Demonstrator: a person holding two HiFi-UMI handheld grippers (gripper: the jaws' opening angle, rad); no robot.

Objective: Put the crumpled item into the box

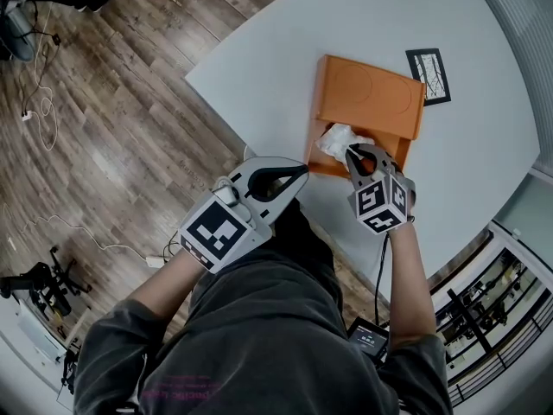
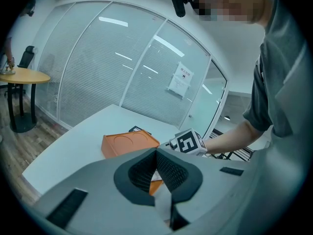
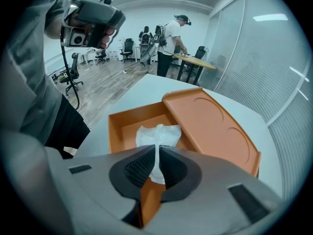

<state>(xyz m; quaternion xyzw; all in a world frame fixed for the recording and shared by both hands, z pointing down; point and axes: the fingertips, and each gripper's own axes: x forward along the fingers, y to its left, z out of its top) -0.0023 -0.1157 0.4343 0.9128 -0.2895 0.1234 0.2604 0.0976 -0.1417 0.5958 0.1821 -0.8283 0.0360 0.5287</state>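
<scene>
Right gripper (image 3: 157, 153) has its jaws pinched tight on a thin fold of the white crumpled item (image 3: 157, 135). The rest of the wad runs straight ahead past the fingertips and sits over the open compartment of the orange box (image 3: 116, 131), inside the near wall and left of the propped lid (image 3: 210, 126); I can't tell whether its far end touches the box floor yet. Left gripper (image 2: 156, 155) has its jaws closed on nothing and hangs at the table (image 1: 259, 67) edge, apart from the box, so letting go falls to the right side.
</scene>
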